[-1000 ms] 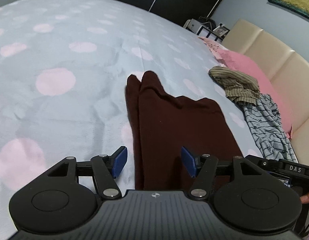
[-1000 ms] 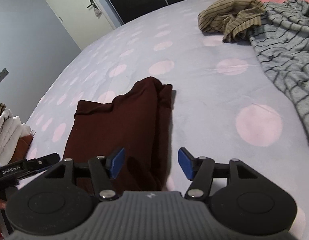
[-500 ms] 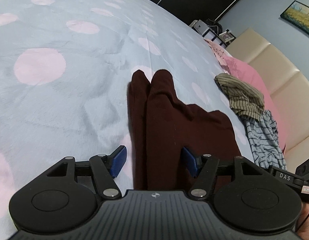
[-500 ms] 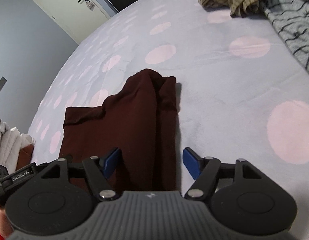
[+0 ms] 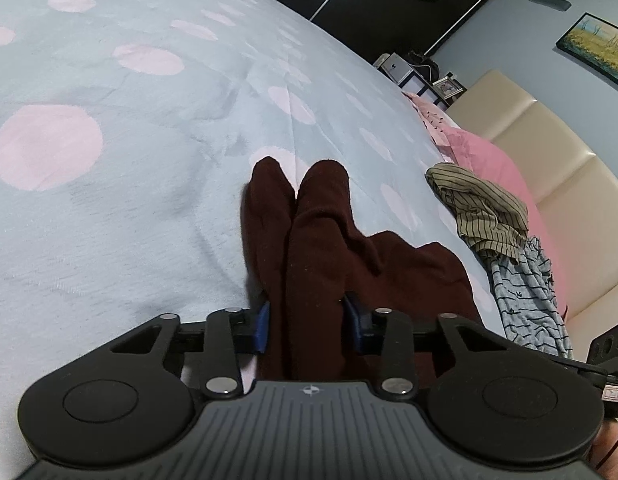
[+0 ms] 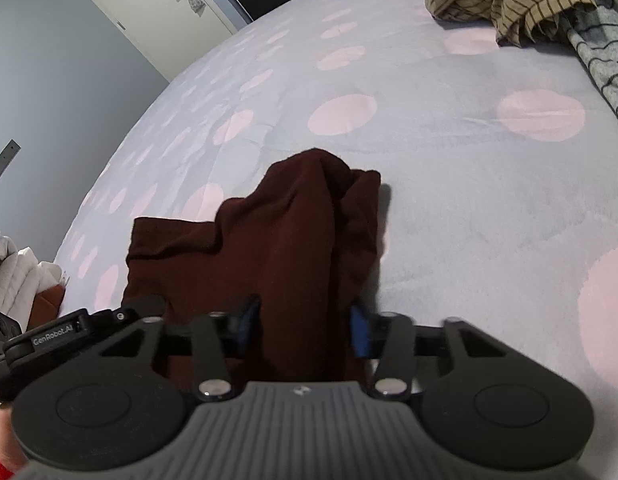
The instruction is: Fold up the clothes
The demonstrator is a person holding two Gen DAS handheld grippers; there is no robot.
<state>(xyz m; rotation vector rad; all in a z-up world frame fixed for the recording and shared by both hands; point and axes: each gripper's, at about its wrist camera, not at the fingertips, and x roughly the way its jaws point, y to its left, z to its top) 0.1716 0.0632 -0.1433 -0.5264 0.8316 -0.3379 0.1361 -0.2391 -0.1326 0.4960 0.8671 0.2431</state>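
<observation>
Covering the bed, a pale blue sheet with pink dots (image 5: 109, 240) lies bare left of and beyond the folded dark maroon garment (image 5: 321, 248); striped clothes (image 5: 489, 208) heap at right. Left gripper (image 5: 307, 320) and right gripper (image 6: 305, 326), angled down, have just closed, blue pads pinching the garment's near edge.

A dark maroon garment (image 5: 333, 248) lies partly folded on the pale blue bedspread with pink dots (image 5: 109, 168). Its near edge is bunched into thick ridges; its two rounded ends point away, side by side. A striped olive shirt (image 5: 481, 208) and a grey striped garment (image 5: 525, 292) lie crumpled well apart.
</observation>
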